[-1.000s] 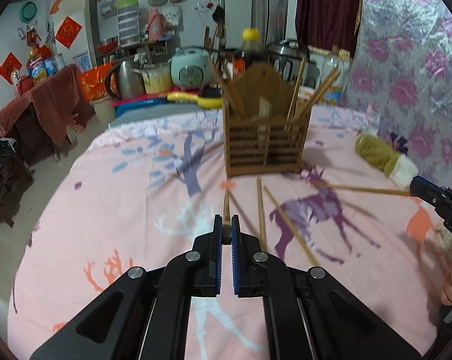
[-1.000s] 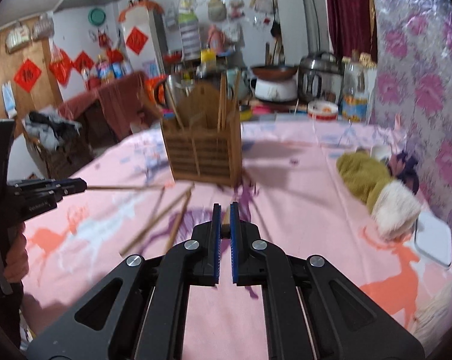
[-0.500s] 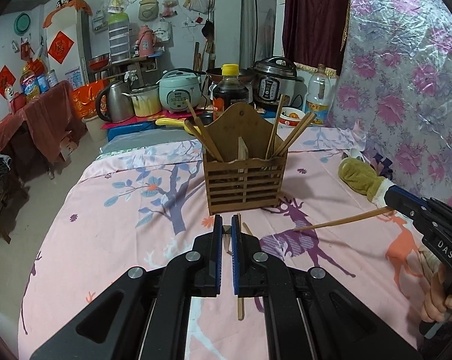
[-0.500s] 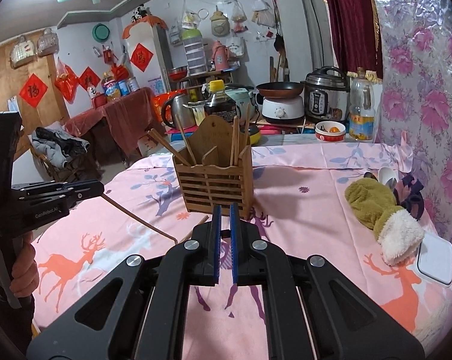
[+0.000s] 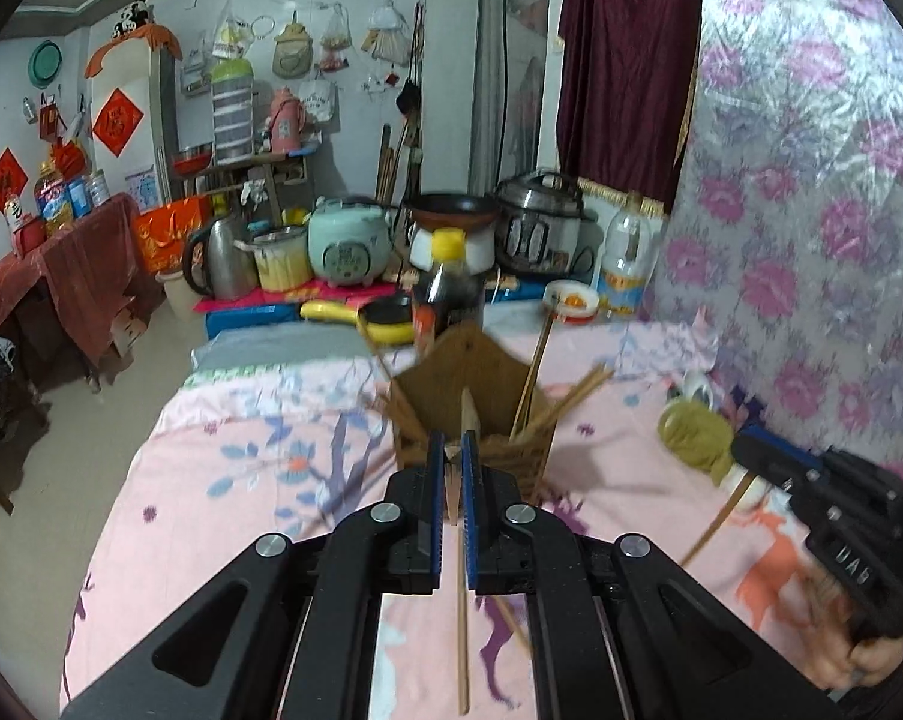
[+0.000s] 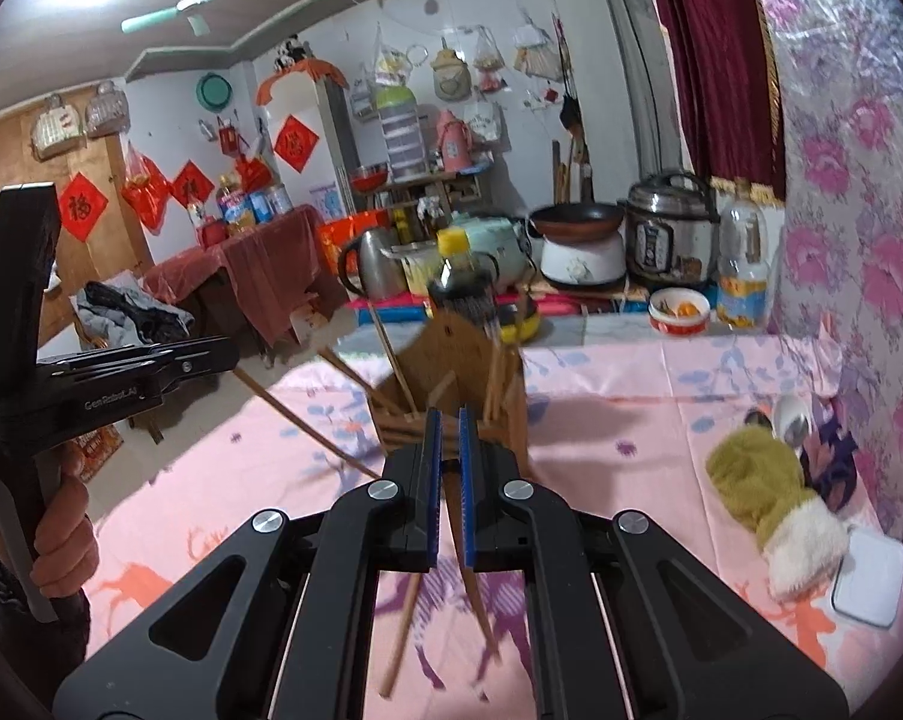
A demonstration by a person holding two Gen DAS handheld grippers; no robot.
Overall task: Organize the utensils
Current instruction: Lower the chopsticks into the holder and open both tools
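Ahead of both my grippers stands the wooden utensil holder [image 5: 472,402] on the pink tablecloth [image 5: 223,510], several chopsticks leaning in it. My left gripper [image 5: 449,474] is pinched on one chopstick [image 5: 462,648] that hangs below its fingers. My right gripper [image 6: 446,468] is likewise clamped on another chopstick [image 6: 474,594]. Off to its right lies a green mitten [image 6: 751,480].

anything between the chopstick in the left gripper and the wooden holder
Nothing visible blocks it. The left gripper holds a wooden chopstick just short of the slatted wooden utensil holder; only chopsticks already standing inside crowd the opening.
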